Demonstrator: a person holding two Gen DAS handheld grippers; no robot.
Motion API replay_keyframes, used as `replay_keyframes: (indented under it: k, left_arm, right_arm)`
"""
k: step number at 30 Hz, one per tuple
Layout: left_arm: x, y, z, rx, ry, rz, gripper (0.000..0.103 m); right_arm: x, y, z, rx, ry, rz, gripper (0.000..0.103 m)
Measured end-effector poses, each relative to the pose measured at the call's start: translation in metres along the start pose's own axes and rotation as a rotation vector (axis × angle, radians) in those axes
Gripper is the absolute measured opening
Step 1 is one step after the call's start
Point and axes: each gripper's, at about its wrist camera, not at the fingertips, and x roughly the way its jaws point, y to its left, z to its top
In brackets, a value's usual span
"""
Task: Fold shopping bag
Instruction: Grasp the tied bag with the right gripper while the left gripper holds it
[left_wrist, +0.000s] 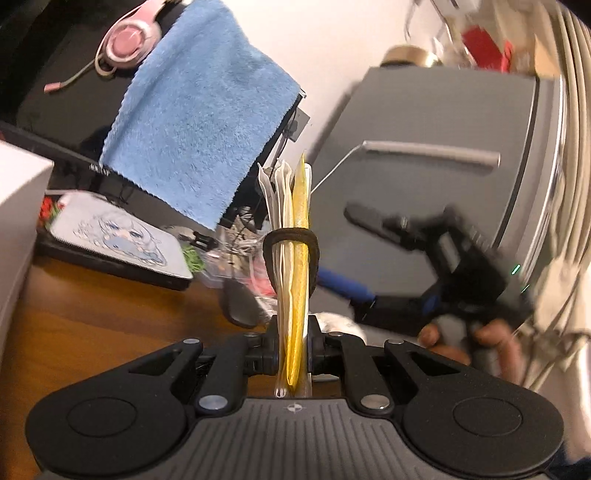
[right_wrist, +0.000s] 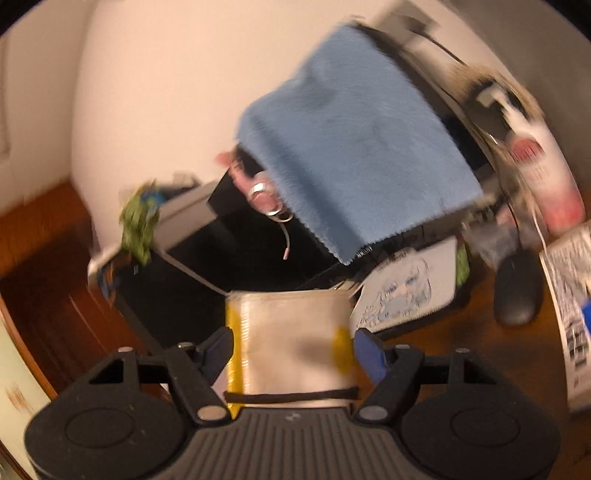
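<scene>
The folded shopping bag (left_wrist: 297, 229), yellow and white layers seen edge-on, stands upright in my left gripper (left_wrist: 293, 332), which is shut on its lower part. A black elastic band (left_wrist: 273, 240) circles the bag above the fingers. To the right, a hand holds my right gripper (left_wrist: 336, 245), blurred, with its blue-padded fingers spread and pointing at the bag's side. In the right wrist view the bag (right_wrist: 295, 325) shows its flat face between the wide-apart fingers of the right gripper (right_wrist: 291, 343), and the band (right_wrist: 291, 398) crosses its bottom.
A blue towel (left_wrist: 199, 125) hangs over a dark monitor, with a pink headset (left_wrist: 129, 40) behind. On the wooden desk (left_wrist: 92, 317) lie an illustrated pad (left_wrist: 114, 236) and a black mouse (right_wrist: 517, 288). A grey cabinet (left_wrist: 443, 122) stands to the right, a white box (left_wrist: 18, 221) to the left.
</scene>
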Motion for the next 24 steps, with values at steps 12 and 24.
replay_keyframes:
  k: [12,24]
  left_arm:
    - [0.005,0.006,0.003,-0.064,0.015,-0.027,0.012]
    - [0.003,0.003,0.002,-0.025,-0.007,0.0,0.012]
  right_arm:
    - [0.012,-0.025,-0.006,0.152,0.055,0.12,0.071]
    - [0.011,-0.019,-0.008,0.122,0.049,0.053,0.072]
